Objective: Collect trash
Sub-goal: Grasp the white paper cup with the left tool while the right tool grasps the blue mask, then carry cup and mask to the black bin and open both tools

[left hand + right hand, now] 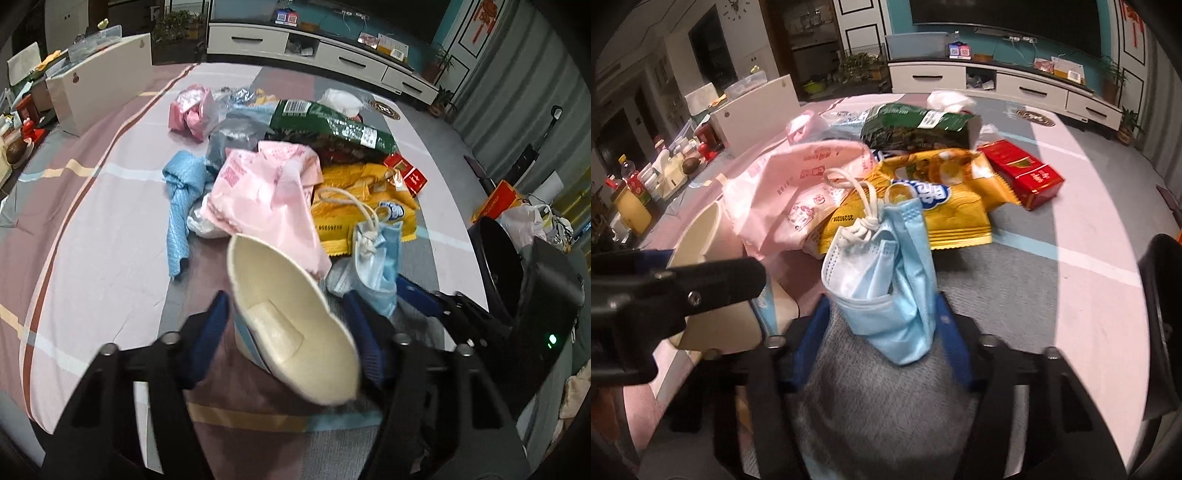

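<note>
Left gripper (288, 328) has its jaws closed on a squashed paper cup (295, 325), blue pads pressing both sides so the rim is flattened to a long oval. Right gripper (882, 325) has its jaws closed on a bunched blue mask (886, 280), pads squeezing the folds low down; the knotted ear loops (864, 206) stand free above. Both items sit at the near edge of the trash pile on the striped cloth (92, 221). Just beyond lie a pink bag (266, 192), a yellow wrapper (942, 206), a green packet (328, 125) and a red box (1023, 173). Risks, as judged: the cup wall is thin and already collapsed, so it may buckle further and slide out of the pads on the lift. The mask is gripped by loose folds only, so it could slip. Its loops rest against the wrapper and bag and might drag them along. The two grippers work close together, the left one crowding the left of the right view; a careless lift could knock them.
</note>
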`<state>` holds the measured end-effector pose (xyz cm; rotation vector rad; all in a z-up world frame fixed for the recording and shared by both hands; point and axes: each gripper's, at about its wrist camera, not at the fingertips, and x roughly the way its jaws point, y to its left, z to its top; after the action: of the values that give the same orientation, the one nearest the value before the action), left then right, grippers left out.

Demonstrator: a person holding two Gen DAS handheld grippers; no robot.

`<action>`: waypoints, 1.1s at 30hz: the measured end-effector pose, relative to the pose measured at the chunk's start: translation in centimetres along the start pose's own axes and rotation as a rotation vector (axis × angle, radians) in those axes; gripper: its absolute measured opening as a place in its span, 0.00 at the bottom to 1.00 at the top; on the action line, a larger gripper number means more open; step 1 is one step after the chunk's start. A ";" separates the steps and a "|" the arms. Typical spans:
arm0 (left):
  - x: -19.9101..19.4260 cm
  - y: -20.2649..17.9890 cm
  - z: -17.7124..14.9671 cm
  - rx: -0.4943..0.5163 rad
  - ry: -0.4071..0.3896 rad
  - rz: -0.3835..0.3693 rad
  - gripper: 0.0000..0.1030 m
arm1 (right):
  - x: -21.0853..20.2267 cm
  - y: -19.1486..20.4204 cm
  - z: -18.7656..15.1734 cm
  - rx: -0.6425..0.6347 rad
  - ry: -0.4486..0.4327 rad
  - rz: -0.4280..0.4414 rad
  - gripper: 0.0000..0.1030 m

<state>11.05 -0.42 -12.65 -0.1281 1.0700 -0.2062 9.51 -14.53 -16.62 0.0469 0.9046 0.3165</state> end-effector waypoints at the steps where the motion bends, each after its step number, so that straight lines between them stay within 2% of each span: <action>1: -0.1 0.2 -0.1 0.001 -0.002 0.001 0.55 | -0.1 -0.1 -0.1 0.008 -0.001 0.012 0.34; 2: -0.4 0.4 -0.3 0.002 -0.004 -0.001 0.50 | -0.3 -0.2 -0.3 0.014 -0.001 0.019 0.26; 3: -0.6 0.5 -0.5 0.004 -0.005 -0.007 0.33 | -0.5 -0.4 -0.6 0.019 -0.003 0.025 0.20; 4: -0.9 0.7 -0.7 0.005 -0.004 -0.020 0.29 | -0.9 -0.7 -0.9 0.035 -0.006 0.042 0.18; 6: -1.5 0.9 -1.1 0.012 -0.011 -0.031 0.28 | -1.9 -1.3 -1.5 0.064 -0.010 0.064 0.14; 11: -4.2 0.3 -2.1 0.048 -0.048 -0.088 0.26 | -6.4 -3.1 -3.3 0.123 -0.080 0.100 0.14; 16: -6.0 -3.1 -1.7 0.123 -0.086 -0.141 0.31 | -10.6 -6.6 -4.6 0.202 -0.163 0.014 0.14; 18: -5.9 -5.5 -1.2 0.171 -0.098 -0.172 0.31 | -12.0 -8.5 -5.1 0.246 -0.194 -0.041 0.14; 20: -5.4 -8.7 -0.4 0.222 -0.098 -0.245 0.32 | -13.9 -10.8 -5.8 0.294 -0.241 -0.101 0.14; 24: -3.8 -14.9 1.0 0.312 -0.100 -0.337 0.32 | -16.5 -15.0 -7.4 0.394 -0.306 -0.187 0.14; 29: -0.8 -23.2 2.5 0.388 -0.094 -0.418 0.32 | -17.6 -20.4 -9.5 0.513 -0.331 -0.272 0.14; 31: 1.0 -26.7 3.1 0.406 -0.058 -0.470 0.32 | -17.2 -21.9 -10.0 0.531 -0.315 -0.291 0.14; 33: 2.7 -29.3 3.3 0.426 -0.038 -0.482 0.33 | -16.7 -22.9 -10.4 0.541 -0.303 -0.311 0.15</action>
<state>12.13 -29.59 -7.39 -0.0031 0.9228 -0.8556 -2.44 -42.18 -14.19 0.4374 0.6614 -0.2273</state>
